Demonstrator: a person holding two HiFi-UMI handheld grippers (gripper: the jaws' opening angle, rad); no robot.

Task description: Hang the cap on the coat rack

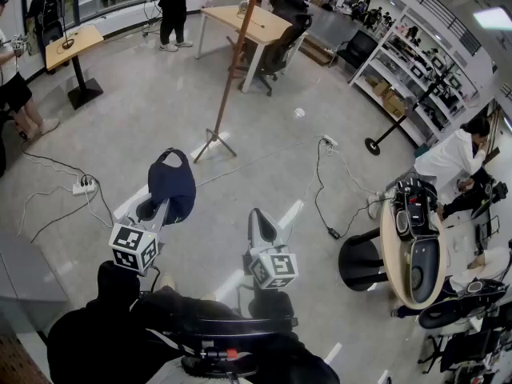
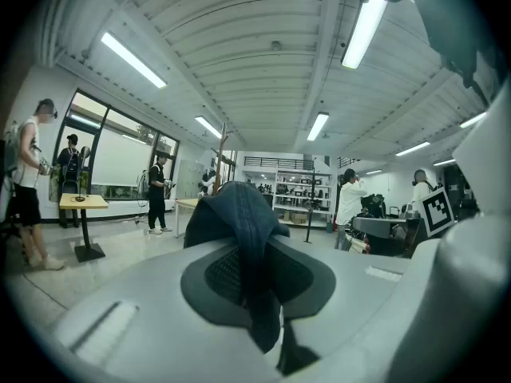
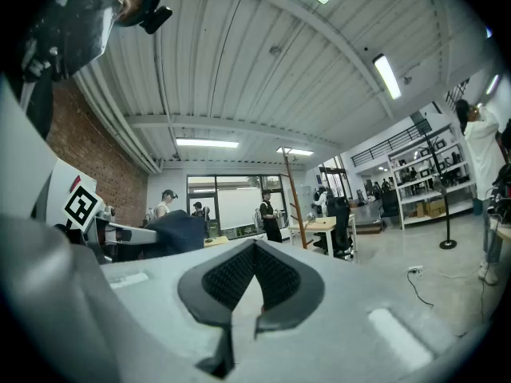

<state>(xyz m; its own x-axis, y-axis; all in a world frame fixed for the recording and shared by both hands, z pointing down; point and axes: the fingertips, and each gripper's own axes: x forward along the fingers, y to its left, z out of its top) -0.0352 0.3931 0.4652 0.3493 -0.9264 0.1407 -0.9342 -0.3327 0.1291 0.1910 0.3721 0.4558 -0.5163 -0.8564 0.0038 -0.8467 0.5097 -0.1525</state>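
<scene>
left claw tight on the dark cap — right claw closed, empty

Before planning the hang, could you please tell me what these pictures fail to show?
Coat rack hooks: cut off by the head view's top edge; too small in the right gripper view.
Its pole in the left gripper view: lower part behind the cap.
Cap's brim: lost in dark fabric, every view.

Site: open-plan lab/workshop hall.
Bare concrete floor, stocked shelving, scattered counters, office chair, floor power strip.
</scene>
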